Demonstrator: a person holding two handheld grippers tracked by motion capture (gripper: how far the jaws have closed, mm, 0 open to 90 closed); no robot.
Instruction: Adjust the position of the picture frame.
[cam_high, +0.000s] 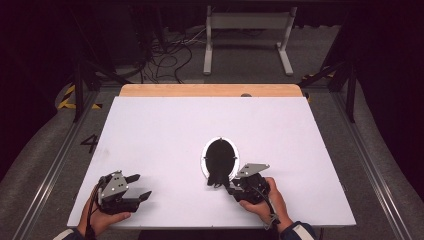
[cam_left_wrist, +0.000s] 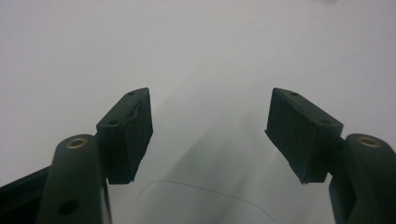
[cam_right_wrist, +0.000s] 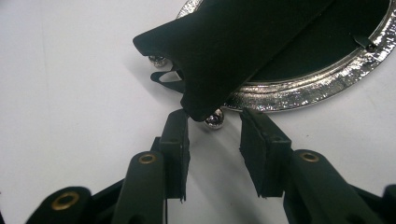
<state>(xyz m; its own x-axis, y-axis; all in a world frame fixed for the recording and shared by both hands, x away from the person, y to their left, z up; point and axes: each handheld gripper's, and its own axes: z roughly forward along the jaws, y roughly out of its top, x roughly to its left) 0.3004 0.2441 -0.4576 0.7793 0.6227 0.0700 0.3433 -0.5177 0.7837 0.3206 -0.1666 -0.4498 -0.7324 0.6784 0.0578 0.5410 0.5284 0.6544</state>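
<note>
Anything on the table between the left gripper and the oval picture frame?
No. In the high view, bare white table runs from the left gripper to the oval frame, lying face down. The right gripper is at the frame's near end.

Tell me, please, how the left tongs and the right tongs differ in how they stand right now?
The left tongs stand wide open over bare white table, with nothing between their pads; the right tongs are narrower. The left tongs sit apart from everything, while the right tongs are at the edge of the oval silver picture frame, by its black stand. Both are black, two-jawed and hand-held.
</note>
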